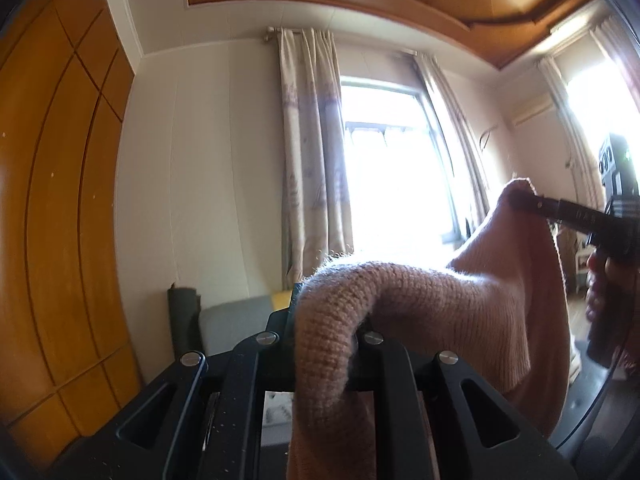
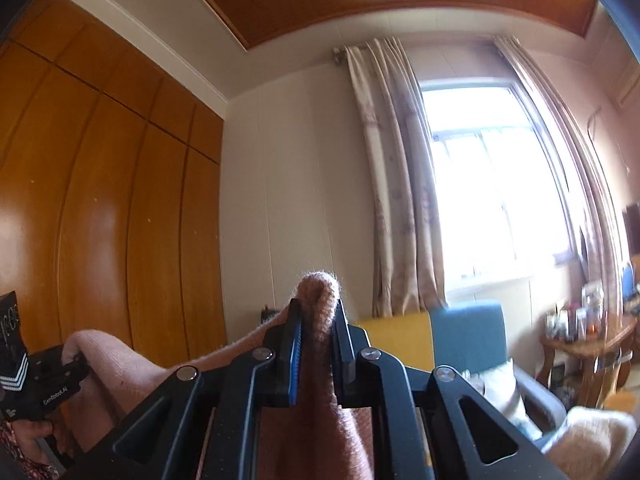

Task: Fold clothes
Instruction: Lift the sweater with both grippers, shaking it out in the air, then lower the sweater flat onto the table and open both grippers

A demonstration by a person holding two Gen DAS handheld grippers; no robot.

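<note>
A fuzzy pink knitted sweater (image 1: pixel 460 292) hangs in the air, stretched between two black handheld grippers inside a room. The left gripper (image 1: pixel 320 312) has its fingers pinching a thick fold of the knit, which drapes back over them. The right gripper (image 2: pixel 316 316) has its fingers clamped on another bunched edge of the same sweater. Behind stand a tall orange wooden wardrobe (image 2: pixel 100 208), a bright window (image 2: pixel 492 196) with pale patterned curtains (image 2: pixel 396 208), and a blue armchair (image 2: pixel 468 332).
</note>
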